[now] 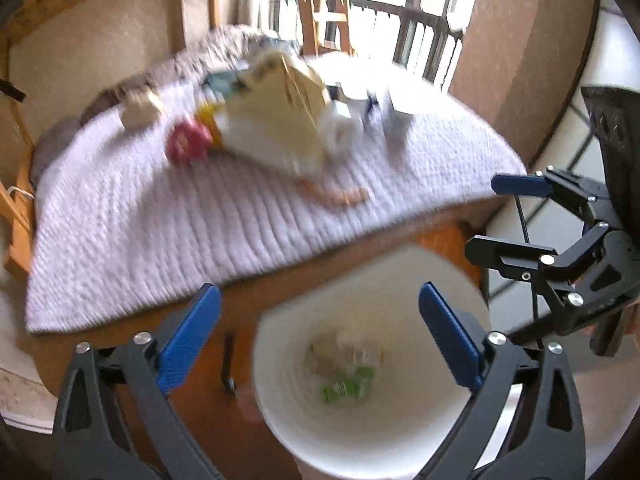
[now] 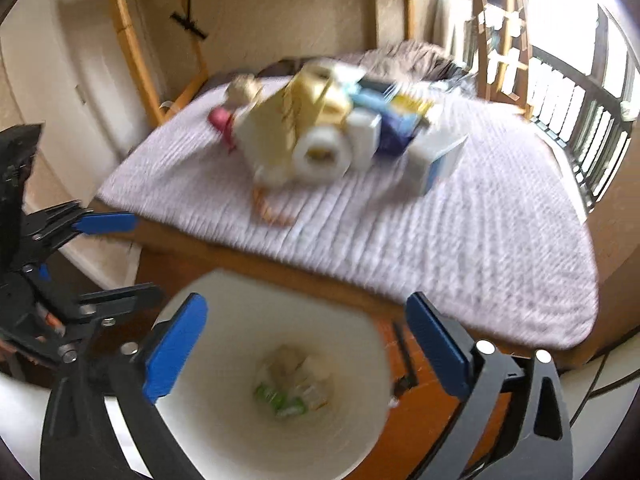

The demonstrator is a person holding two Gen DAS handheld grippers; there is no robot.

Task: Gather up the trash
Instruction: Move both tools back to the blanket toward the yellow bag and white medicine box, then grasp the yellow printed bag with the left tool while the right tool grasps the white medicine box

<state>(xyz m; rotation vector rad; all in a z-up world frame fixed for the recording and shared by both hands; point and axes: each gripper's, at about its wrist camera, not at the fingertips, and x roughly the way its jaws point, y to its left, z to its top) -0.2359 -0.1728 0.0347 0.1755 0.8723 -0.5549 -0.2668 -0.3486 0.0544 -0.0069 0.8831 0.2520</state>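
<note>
The left claw (image 1: 320, 332) is wide open with nothing gripped, above the white bin (image 1: 372, 440), where trash (image 1: 348, 376) lies on the bottom. The right claw (image 2: 306, 344) is also wide open and empty above it. More trash (image 2: 332, 128) is piled on the bed (image 2: 460, 240) at 12 o'clock.

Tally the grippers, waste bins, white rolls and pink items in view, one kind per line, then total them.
Grippers: 2, the left gripper and the right gripper
White waste bin: 1
White roll: 1
Pink item: 1
Total: 5
</note>
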